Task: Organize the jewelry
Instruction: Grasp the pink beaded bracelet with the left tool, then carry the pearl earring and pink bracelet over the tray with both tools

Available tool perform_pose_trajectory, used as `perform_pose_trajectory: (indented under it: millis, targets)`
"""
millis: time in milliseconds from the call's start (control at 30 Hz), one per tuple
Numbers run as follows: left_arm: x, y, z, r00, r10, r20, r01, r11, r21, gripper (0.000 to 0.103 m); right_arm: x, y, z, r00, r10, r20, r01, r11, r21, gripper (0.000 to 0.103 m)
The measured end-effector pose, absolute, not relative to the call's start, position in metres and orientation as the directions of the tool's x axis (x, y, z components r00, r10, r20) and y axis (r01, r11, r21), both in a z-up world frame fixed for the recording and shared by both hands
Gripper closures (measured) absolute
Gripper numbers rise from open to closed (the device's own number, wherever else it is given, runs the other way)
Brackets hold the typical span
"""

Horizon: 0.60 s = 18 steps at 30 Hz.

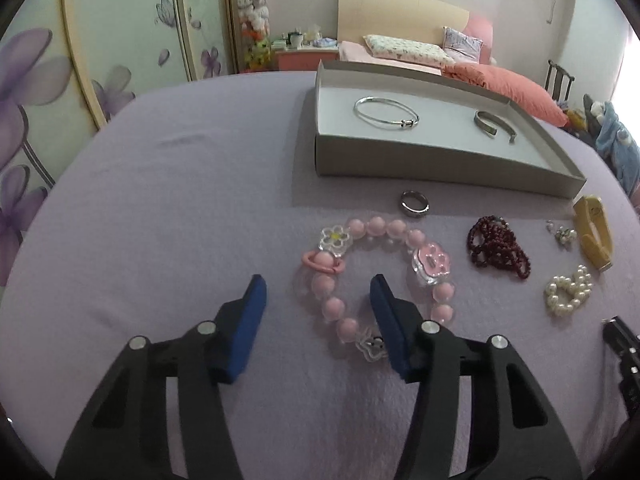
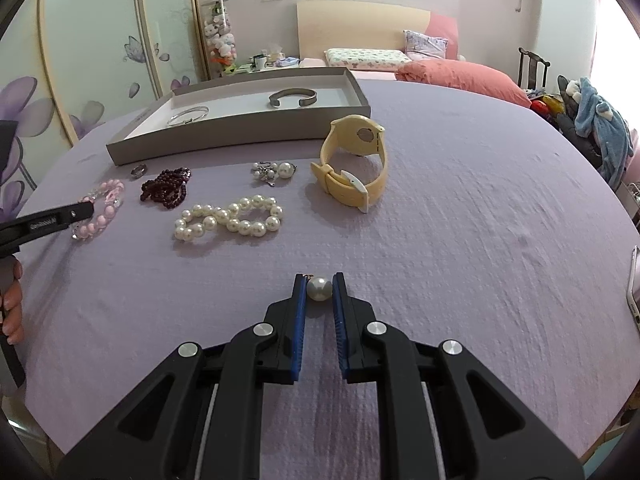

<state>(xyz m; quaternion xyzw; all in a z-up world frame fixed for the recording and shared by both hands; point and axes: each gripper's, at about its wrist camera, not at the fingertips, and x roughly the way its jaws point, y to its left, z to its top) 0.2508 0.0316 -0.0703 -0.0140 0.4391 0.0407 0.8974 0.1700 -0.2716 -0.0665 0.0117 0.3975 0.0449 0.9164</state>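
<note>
Blue-padded right gripper (image 2: 319, 289) pinches pearl earring (image 2: 319, 289); left gripper (image 1: 318, 294) jaws straddle pink bracelet (image 1: 378, 268).

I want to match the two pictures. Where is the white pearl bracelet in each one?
Left wrist view: the white pearl bracelet lies at the right edge, below the yellow watch.
Right wrist view: the bracelet lies left of centre, twisted into a figure eight, in front of the dark red beads.
Shared landmark: the grey tray behind the jewelry.
</note>
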Motion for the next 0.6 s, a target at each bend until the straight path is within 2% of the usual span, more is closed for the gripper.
perform_pose_trajectory:
  millis: [133,233,267,600]
  targets:
    - [0.253,0.024,-0.070,0.607,0.061,-0.793,-0.071,0.997,0.023,0.062,0.170,-0.272,-0.066,0.680,0.095,-0.727,-0.078,0.995,0.058,0.089]
    - [0.255,0.019,-0.069,0.605,0.067,-0.793,-0.062,0.997,0.037,0.085,0.170,-0.272,-0.066,0.679,0.100,-0.727,-0.081,0.995,0.061,0.089]
    - [0.254,0.018,-0.069,0.606,0.065,-0.792,-0.058,0.998,0.038,0.087,0.169,-0.272,-0.066,0.679,0.102,-0.727,-0.081,0.995,0.063,0.089]
    - [0.235,0.028,-0.067,0.613,0.017,-0.790,-0.025,1.000,0.002,0.089,0.169,-0.271,-0.066,0.678,0.111,-0.726,-0.088,0.994,0.069,0.089]
